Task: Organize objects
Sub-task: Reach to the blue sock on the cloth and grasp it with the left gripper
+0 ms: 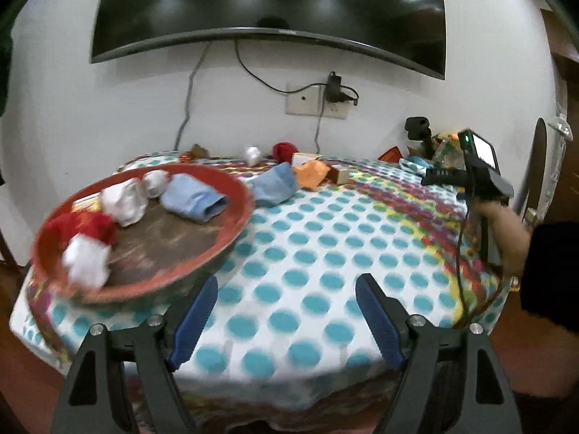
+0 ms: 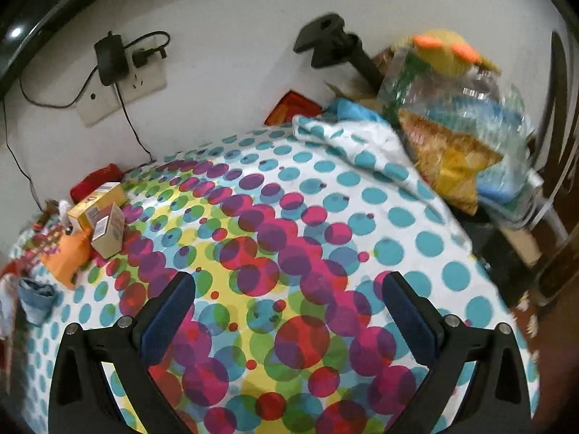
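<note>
Dotted tablecloth [image 1: 325,253]; red tray [image 1: 231,224] left of open left gripper [image 1: 286,285].

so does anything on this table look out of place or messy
Yes. The spotted tablecloth is rucked up in a fold at the far corner by the clear plastic bag. A blue sock, an orange cloth and small boxes lie loose outside the red tray.

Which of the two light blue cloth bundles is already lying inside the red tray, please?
The left one, beside the white bundles in the red tray. The other blue bundle lies outside its rim on the dotted tablecloth.
</note>
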